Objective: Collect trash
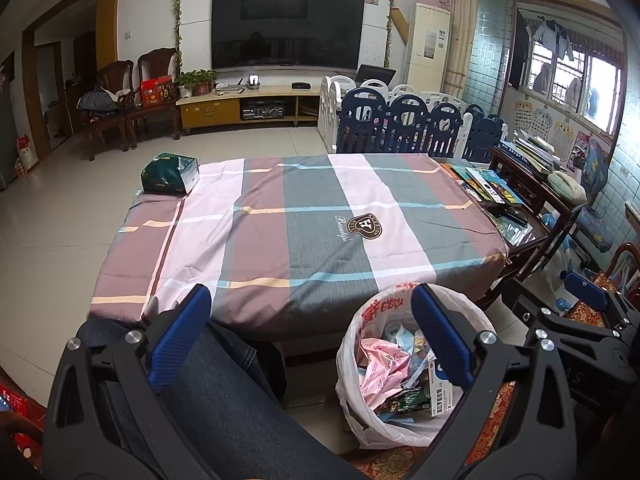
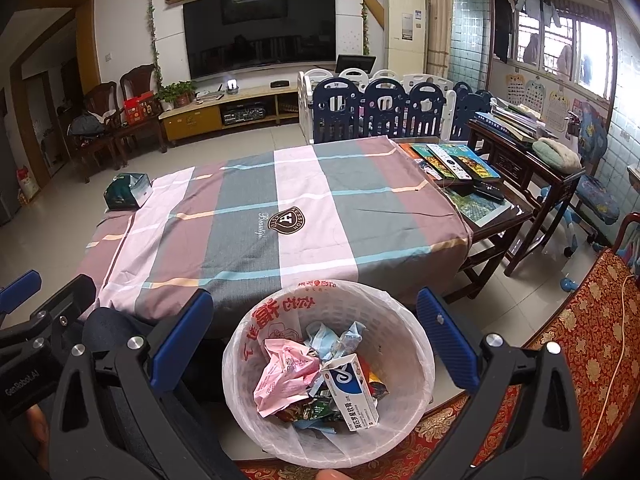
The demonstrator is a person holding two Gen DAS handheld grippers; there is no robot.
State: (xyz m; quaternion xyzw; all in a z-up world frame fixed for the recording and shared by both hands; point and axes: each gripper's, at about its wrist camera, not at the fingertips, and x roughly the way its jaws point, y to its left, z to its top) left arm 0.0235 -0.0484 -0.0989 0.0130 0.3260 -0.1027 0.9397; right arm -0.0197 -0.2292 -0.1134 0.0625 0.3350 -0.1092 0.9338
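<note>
A white waste bin [image 2: 404,344] lined with a printed plastic bag stands on the floor by the table's near edge; it also shows in the left wrist view [image 1: 356,364]. It holds a pink wrapper [image 2: 284,376], a white and blue medicine box [image 2: 352,392] and other crumpled scraps. My right gripper [image 2: 316,340] is open and empty, above the bin. My left gripper [image 1: 312,336] is open and empty, left of the bin, over a leg in jeans. A green tissue pack [image 1: 170,174] lies on the table's far left corner [image 2: 127,191].
The table wears a plaid cloth [image 1: 304,216]. Books and remotes [image 2: 452,164] lie on a side table to the right. A red patterned cushion [image 2: 580,344] is at the right. A playpen fence [image 1: 416,124], TV stand and chairs stand beyond.
</note>
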